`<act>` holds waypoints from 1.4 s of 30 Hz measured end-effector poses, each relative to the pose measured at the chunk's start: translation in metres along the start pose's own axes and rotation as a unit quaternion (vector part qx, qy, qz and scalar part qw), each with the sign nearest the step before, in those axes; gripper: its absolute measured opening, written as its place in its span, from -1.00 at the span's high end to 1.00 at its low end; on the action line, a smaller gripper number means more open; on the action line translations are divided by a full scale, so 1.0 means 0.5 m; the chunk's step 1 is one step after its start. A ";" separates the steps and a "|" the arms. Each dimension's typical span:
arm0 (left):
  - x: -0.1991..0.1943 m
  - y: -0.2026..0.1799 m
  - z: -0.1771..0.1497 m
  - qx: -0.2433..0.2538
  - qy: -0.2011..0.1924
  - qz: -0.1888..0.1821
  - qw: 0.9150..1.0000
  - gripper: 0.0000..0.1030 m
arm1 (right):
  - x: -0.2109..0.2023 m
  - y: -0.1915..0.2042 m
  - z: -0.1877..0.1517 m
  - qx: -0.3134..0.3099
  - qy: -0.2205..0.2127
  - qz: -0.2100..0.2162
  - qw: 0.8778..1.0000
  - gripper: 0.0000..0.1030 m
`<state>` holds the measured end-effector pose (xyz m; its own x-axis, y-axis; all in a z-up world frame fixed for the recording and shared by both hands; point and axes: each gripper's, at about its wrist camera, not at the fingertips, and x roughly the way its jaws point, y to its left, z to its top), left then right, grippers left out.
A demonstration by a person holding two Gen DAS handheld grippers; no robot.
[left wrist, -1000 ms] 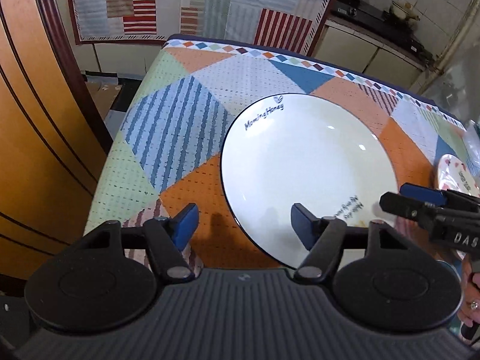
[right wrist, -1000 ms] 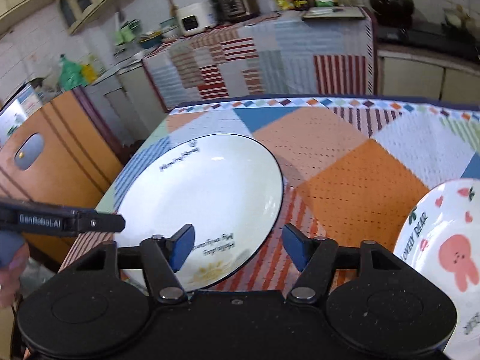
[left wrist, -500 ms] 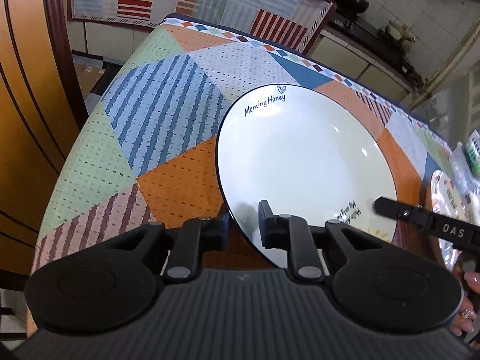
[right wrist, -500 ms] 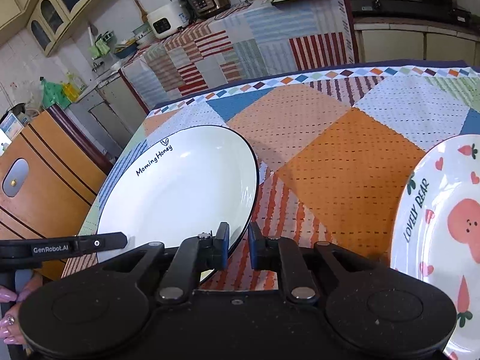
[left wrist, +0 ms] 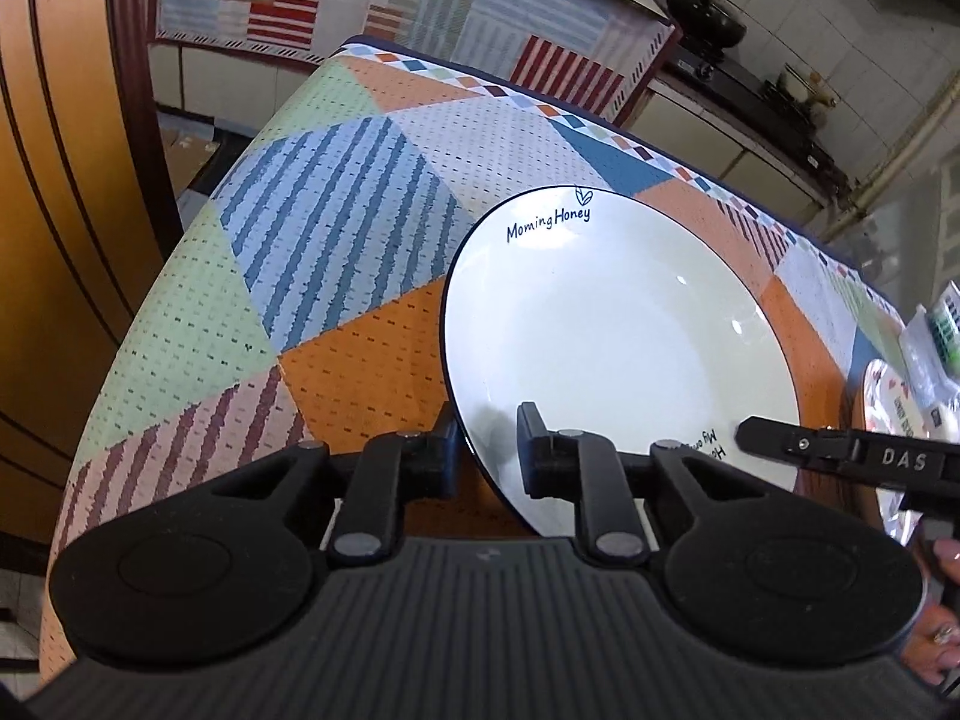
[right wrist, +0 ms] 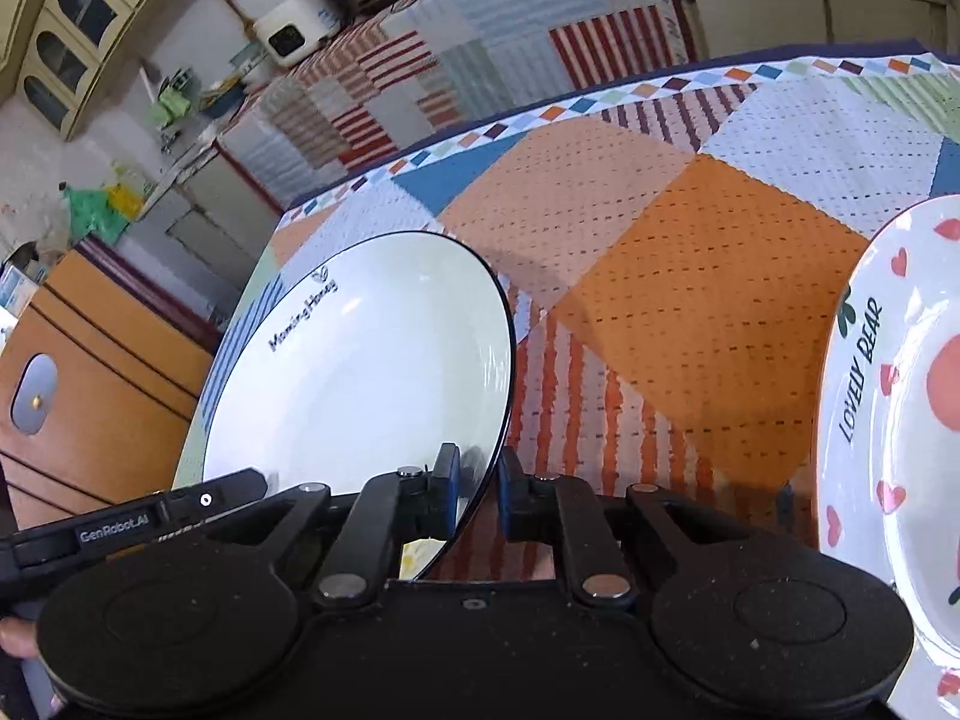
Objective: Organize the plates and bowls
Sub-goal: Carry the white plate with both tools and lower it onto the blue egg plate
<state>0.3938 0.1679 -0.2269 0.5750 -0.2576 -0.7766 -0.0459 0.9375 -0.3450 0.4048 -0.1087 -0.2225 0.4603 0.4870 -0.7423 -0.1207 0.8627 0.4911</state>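
A large white plate (left wrist: 618, 336) with a dark rim and "Morning Honey" lettering is held over the patchwork tablecloth (left wrist: 336, 276), tilted. My left gripper (left wrist: 489, 450) is shut on its near left rim. My right gripper (right wrist: 477, 489) is shut on its near right rim (right wrist: 360, 372). Each gripper shows in the other's view as a black bar at the plate's edge. A second plate (right wrist: 900, 420) with hearts and "LOVELY BEAR" lettering lies on the table to the right; it also shows in the left wrist view (left wrist: 888, 414).
A wooden cabinet (left wrist: 60, 210) stands close to the table's left edge. A cloth-covered counter (right wrist: 480, 54) with kitchen appliances runs behind the table. Packets (left wrist: 936, 336) lie at the far right of the table.
Both grippers went from open around the plate's rim to shut on it. The white plate has since risen and tilted off the cloth.
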 end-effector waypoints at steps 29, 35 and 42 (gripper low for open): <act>-0.273 -0.162 -0.093 0.121 0.020 -0.022 0.992 0.55 | -0.283 0.045 -0.101 -0.114 -0.028 0.027 0.993 0.59; -0.342 -0.224 -0.137 0.146 0.034 -0.044 0.988 0.55 | -0.396 0.043 -0.152 -0.119 -0.038 0.016 0.992 0.59; -0.372 -0.278 -0.183 0.167 0.058 -0.064 0.982 0.55 | -0.489 0.017 -0.216 -0.115 -0.042 -0.005 0.992 0.57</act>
<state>0.2184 0.0641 -0.0830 0.4609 -0.3857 -0.7993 0.3032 0.9149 -0.2666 0.1962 -0.2056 -0.0863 0.5334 0.4737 -0.7008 -0.3092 0.8803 0.3598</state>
